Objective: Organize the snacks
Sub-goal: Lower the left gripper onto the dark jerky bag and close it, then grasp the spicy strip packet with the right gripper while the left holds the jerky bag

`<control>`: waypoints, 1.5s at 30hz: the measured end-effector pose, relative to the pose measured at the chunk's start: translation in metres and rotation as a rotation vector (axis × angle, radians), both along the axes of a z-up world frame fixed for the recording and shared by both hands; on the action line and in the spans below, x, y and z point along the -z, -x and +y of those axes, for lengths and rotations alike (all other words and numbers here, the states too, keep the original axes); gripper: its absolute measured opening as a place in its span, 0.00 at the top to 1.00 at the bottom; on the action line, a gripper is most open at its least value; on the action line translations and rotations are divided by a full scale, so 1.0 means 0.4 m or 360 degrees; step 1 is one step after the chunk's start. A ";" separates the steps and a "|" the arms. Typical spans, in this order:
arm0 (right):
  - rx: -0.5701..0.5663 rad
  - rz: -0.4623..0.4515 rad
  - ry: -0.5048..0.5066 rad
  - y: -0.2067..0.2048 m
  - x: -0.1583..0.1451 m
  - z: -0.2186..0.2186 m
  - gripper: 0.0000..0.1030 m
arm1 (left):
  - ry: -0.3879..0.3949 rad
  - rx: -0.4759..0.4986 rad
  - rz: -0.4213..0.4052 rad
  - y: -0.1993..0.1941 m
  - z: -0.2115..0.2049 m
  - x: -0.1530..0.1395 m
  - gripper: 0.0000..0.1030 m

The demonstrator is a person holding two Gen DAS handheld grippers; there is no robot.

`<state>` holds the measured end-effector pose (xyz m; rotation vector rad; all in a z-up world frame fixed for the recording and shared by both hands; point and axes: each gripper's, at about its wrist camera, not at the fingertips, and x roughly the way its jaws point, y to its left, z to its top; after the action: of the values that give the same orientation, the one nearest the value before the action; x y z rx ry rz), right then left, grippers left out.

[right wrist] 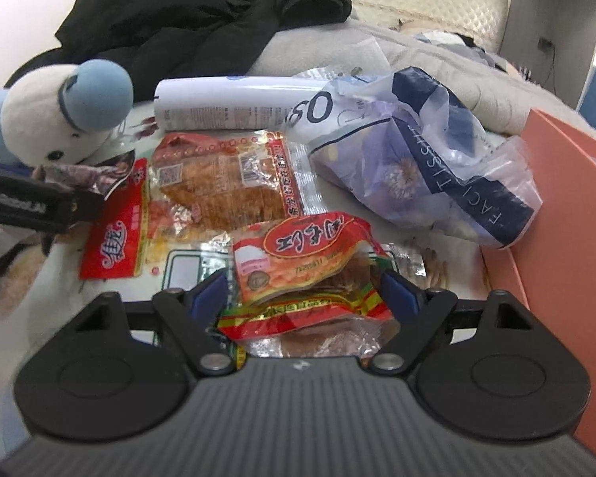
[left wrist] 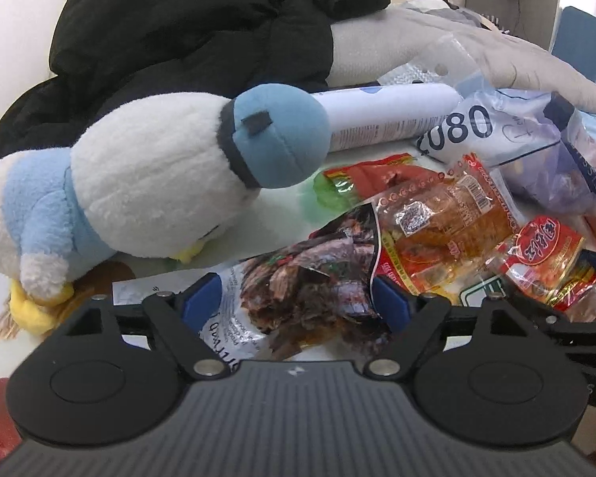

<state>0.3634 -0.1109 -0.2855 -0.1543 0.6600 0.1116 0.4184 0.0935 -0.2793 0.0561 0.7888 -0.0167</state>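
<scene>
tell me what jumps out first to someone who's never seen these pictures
The white and blue plush penguin lies on its side at the left, with a black jacket heaped behind it. In the middle is a jumble of snack packets: the left hand-held gripper straddles a dark dried-meat packet, and the right hand-held gripper straddles a red and yellow packet. An orange box stands at the right edge.

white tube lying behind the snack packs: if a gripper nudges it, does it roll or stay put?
The white tube lies on its side and looks round and smooth, so it probably rolls when pushed across its length. The tissue bag overlaps one end and the plush penguin sits near the other, which may stop it. Its glossy surface could be slippery.
</scene>
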 end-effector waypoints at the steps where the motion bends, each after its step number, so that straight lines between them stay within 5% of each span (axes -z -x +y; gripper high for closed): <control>1: -0.0001 -0.0007 0.0012 0.002 0.000 0.002 0.20 | -0.0010 -0.0001 -0.0002 0.001 -0.001 0.001 0.22; 13: 0.0027 -0.0063 0.0035 0.045 -0.033 -0.003 0.54 | 0.0071 -0.0027 -0.0017 0.069 0.017 -0.047 0.38; 16: 0.0025 -0.0055 0.0026 0.071 -0.040 -0.002 0.71 | 0.0109 -0.0039 -0.0013 0.099 0.019 -0.063 0.40; 21: 0.0027 -0.0031 0.0017 0.125 -0.051 -0.003 0.74 | 0.0153 -0.0038 -0.0012 0.168 0.010 -0.093 0.41; 29: -0.0035 0.0029 -0.0012 0.232 -0.069 -0.005 0.92 | 0.0203 -0.0024 0.0010 0.313 -0.014 -0.134 0.43; 37: -0.0003 0.0097 -0.0207 0.327 -0.079 -0.049 0.89 | 0.0229 -0.0086 0.0052 0.430 -0.011 -0.124 0.44; 41: 0.0070 0.0116 -0.0460 0.318 -0.083 -0.090 0.51 | 0.0249 -0.0112 0.0058 0.447 0.003 -0.117 0.45; 45: 0.0154 0.0151 -0.0629 0.281 -0.067 -0.107 0.52 | 0.0250 -0.0121 0.0056 0.437 0.014 -0.121 0.45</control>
<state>0.2509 -0.1538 -0.2589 0.2641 0.7260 0.1547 0.2437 0.0990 -0.2308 -0.1232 0.8220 -0.0078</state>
